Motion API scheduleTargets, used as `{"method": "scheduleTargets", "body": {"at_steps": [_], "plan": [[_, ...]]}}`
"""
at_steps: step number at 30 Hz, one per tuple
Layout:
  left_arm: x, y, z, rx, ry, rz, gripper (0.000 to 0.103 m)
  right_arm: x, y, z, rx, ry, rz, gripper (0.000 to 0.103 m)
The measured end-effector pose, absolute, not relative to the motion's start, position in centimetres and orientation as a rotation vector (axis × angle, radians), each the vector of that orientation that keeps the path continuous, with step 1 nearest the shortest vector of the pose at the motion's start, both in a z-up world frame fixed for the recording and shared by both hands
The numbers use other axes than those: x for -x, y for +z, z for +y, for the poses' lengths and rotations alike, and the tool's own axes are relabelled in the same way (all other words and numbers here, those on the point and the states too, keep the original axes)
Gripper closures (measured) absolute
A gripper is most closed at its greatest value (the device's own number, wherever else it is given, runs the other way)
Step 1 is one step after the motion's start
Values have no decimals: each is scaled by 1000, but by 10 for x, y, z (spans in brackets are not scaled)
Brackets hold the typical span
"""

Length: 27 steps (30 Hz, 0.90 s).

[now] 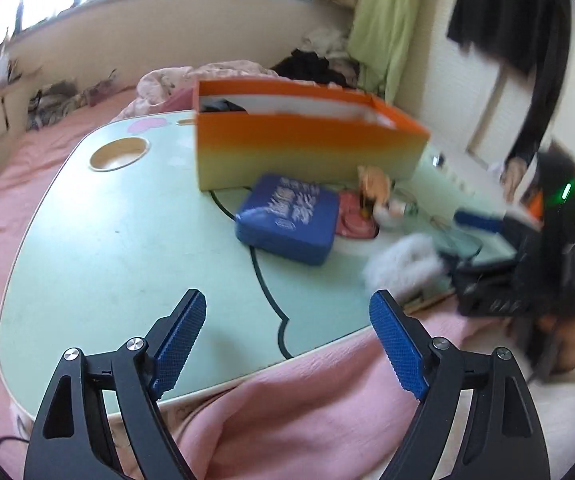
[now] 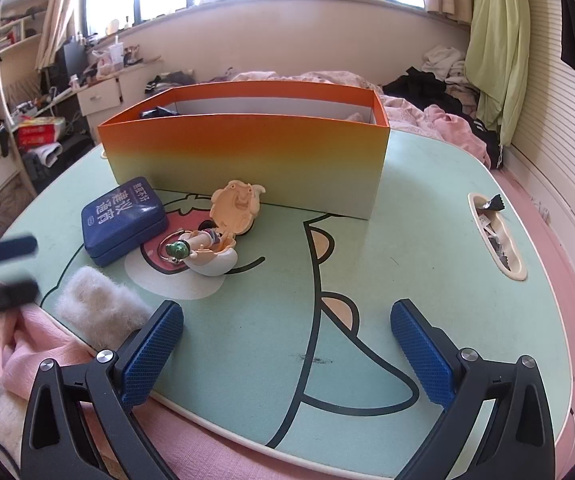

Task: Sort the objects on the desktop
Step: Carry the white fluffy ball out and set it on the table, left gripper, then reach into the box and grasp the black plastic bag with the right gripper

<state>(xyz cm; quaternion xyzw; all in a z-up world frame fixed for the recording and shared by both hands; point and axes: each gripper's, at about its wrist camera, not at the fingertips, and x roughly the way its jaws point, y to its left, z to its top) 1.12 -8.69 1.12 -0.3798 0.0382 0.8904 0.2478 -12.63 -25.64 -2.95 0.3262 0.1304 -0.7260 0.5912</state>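
An orange-to-yellow open box (image 2: 247,152) (image 1: 303,148) stands at the back of the mint green lap table (image 2: 427,264) (image 1: 107,248). In front of it lie a blue tin (image 2: 123,220) (image 1: 287,218), a cream figurine toy (image 2: 215,236) (image 1: 375,196) and a white fluffy piece (image 2: 95,304) (image 1: 403,264). My left gripper (image 1: 287,320) is open and empty above the table's near edge; its blurred fingers (image 2: 11,248) show at the left edge of the right wrist view. My right gripper (image 2: 287,332) hangs open and empty over the table's front.
A pink blanket (image 1: 307,400) (image 2: 47,360) lies under and around the table. The table has a round cup hole (image 1: 118,154) and a slot (image 2: 495,236) holding small wrappers. A person's sleeve and hand (image 1: 515,168) are at the right. Dark items lie inside the box.
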Motion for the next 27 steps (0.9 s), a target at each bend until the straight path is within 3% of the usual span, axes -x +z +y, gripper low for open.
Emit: {"method": "scheduleTargets", "body": {"at_steps": [4,15,20,22,25,27], "plan": [[-2,5,-57,1023,2486,248,18,126,-29,-256,-758,-1689,301,0],[-3,5,-68,972,2557,201,18,124,-29,-256,-759,-1698,296,0],[9,-2,-66,989,2539,205,0,124,-30,-256,-757,-1699,295,0],[10,-2,-66,979,2533,204,0,126,-29,-256,-757,-1682,287,0],[9,-2,-67,972,2533,201,0,129,-16,-244,-738,-1641,187,17],[9,-3,-66,971,2533,199,0,134,10,-239,-720,-1652,109,21]]}}
